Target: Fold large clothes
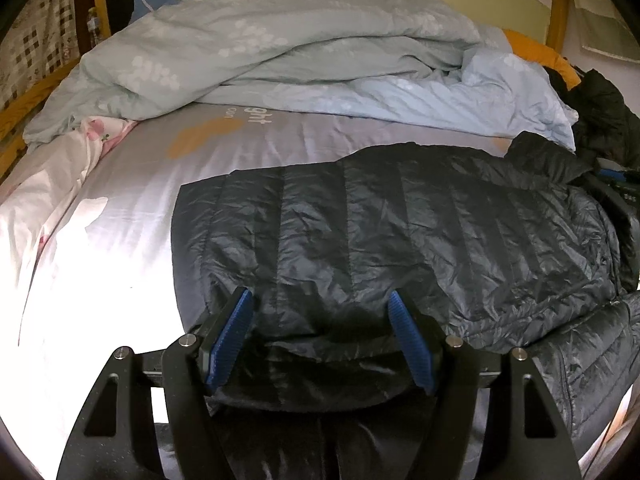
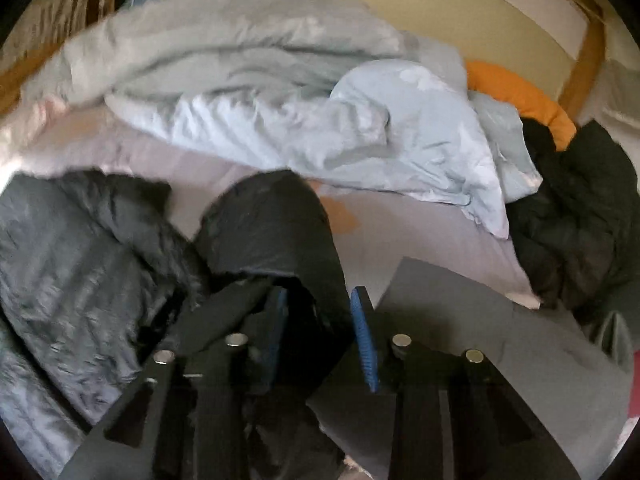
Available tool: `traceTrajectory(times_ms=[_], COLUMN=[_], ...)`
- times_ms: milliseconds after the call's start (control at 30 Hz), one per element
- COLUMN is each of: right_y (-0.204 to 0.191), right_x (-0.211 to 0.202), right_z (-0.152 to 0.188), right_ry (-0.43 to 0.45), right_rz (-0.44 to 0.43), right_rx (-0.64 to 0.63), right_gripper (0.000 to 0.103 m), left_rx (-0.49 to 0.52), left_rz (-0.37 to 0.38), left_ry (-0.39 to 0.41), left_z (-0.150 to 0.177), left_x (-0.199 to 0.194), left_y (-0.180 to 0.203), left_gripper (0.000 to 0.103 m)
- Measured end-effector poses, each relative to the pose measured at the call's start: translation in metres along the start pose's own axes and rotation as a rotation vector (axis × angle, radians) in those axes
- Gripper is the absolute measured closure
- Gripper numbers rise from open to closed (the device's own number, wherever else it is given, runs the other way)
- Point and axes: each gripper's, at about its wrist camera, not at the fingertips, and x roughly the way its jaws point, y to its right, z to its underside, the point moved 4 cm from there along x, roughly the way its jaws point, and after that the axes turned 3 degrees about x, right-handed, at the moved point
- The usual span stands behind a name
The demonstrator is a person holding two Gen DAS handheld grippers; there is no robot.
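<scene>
Right wrist view is motion-blurred: quilted jacket [image 2: 80,264] stitching smeared, sleeve [image 2: 276,224] between the fingers [image 2: 362,336], contact unreadable. Left wrist view: jacket's near hem hidden behind the fingers [image 1: 232,332], right side cut by the frame edge.

Black puffer jacket [image 1: 380,232] – thin quilted shell, crinkly, slight sheen, stitched channels. Bed sheet [image 1: 120,240] smooth pale cloth, faintly shiny where light hits. Duvet [image 1: 260,52] soft matt cotton-like fabric, rumpled, printed. Bed frame [image 1: 558,12] varnished wood, glossy. Left gripper [image 1: 322,334] – matt black rigid plates, ribbed blue rubbery pads [image 1: 410,340], bright metal pins. Right gripper [image 2: 320,332] same finish. Orange cushion [image 2: 520,96] matt cloth. Grey cloth [image 2: 500,344] flat, dull.
</scene>
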Motion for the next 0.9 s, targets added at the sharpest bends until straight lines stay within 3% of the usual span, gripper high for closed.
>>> traceTrajectory(times_ms=[167, 200, 233, 333, 500, 600, 667, 767, 900], right_y=[-0.007, -0.008, -0.006, 0.007, 0.017, 0.012, -0.006, -0.036, -0.089], right_x=[0.022, 0.025, 0.025, 0.012, -0.073, -0.145, -0.196, -0.249, -0.271], right_z=[-0.001, -0.002, -0.003, -0.009, -0.025, -0.037, -0.041, -0.037, -0.022], right_ry=[-0.003, 0.021, 0.048, 0.090, 0.279, 0.442, 0.550, 0.651, 0.663], right_rz=[0.024, 0.040, 0.066, 0.060, 0.034, 0.134, 0.061, 0.002, -0.088], right_rx=[0.030, 0.038, 0.068, 0.171, 0.265, 0.271, 0.253, 0.214, 0.093], right_gripper=[0.070, 0.091, 0.101, 0.101, 0.101, 0.101, 0.101, 0.101, 0.101], left_rx=[0.032, 0.029, 0.023, 0.010, -0.026, -0.010, 0.058, 0.167, 0.194], left_rz=[-0.006, -0.012, -0.020, -0.035, 0.002, 0.003, -0.040, -0.021, 0.057], left_ry=[-0.021, -0.014, -0.006, 0.016, 0.061, 0.105, 0.158, 0.251, 0.324], left_z=[0.004, 0.004, 0.003, 0.001, -0.003, -0.006, -0.006, -0.005, -0.006], left_x=[0.006, 0.006, 0.005, 0.000, -0.017, -0.031, -0.047, -0.074, -0.099], left_y=[0.007, 0.008, 0.007, 0.004, 0.001, 0.008, 0.021, 0.048, 0.065], left_gripper=[0.034, 0.034, 0.034, 0.034, 0.034, 0.034, 0.037, 0.037, 0.037])
